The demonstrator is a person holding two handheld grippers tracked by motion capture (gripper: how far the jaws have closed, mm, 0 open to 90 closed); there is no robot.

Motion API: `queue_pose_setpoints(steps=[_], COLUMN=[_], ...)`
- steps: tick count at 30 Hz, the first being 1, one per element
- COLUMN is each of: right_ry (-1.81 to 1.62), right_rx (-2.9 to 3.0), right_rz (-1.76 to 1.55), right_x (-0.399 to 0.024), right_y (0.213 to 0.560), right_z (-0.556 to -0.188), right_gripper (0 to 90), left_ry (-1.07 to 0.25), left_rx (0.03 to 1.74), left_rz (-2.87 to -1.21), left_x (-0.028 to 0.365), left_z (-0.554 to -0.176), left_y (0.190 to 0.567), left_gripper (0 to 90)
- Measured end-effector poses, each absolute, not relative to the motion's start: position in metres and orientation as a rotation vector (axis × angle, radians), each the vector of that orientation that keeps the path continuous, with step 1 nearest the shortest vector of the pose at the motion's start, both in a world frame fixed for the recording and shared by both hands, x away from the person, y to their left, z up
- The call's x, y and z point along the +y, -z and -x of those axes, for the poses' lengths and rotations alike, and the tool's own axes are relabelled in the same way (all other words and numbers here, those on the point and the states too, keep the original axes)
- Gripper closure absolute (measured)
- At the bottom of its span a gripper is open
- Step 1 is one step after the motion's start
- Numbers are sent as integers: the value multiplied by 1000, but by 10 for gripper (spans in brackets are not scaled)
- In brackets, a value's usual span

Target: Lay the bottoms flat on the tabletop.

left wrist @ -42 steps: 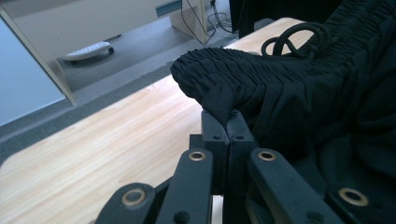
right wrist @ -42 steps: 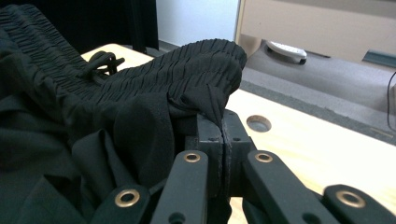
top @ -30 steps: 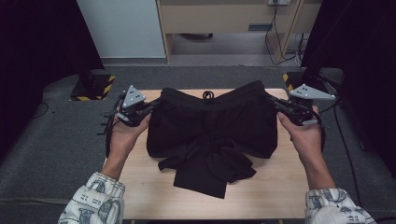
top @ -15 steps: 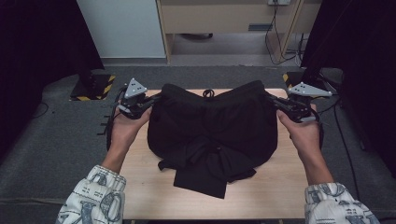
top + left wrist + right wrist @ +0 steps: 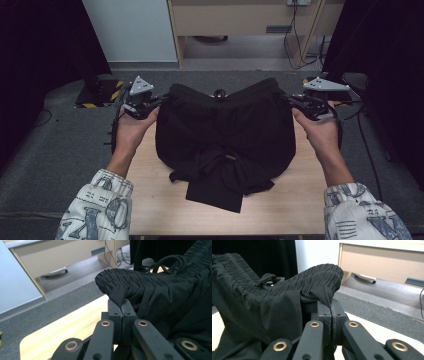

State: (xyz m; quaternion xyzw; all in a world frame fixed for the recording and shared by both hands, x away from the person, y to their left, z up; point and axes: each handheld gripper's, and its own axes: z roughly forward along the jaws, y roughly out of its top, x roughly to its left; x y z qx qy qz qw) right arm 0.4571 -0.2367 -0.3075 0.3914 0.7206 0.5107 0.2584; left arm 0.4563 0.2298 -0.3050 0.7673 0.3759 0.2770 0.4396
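1. I hold 2 grippers at the far end of a wooden table [image 5: 150,210], with black shorts [image 5: 225,140] stretched between them.
2. My left gripper [image 5: 159,101] has its jaws pressed together, pinching the left end of the gathered waistband [image 5: 130,281].
3. My right gripper [image 5: 291,101] is likewise clamped on the waistband's right end.
4. The drawstring [image 5: 219,93] sits midway along the waistband; the crumpled legs lie on the table toward me.

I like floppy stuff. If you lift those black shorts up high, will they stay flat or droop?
Probably droop: the black shorts already sag between the left gripper and right gripper pinching the stretchy waistband. The bunched legs would likely dangle. They look light and unbreakable.
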Motion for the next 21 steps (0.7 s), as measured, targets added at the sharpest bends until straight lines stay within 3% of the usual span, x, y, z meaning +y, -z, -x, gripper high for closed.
queue_pose_setpoints(steps=[12, 21], right_ry=[-1365, -1381], right_rx=[1996, 2011], right_rz=[-1144, -1281], right_x=[-236, -235], right_y=[338, 360], right_z=[-490, -548], right_gripper=[889, 889], left_ry=[-647, -606], left_rx=[978, 1027], left_rz=[-1952, -1975], left_x=[228, 226], left_z=[-491, -540], left_y=[325, 336], left_gripper=[884, 884])
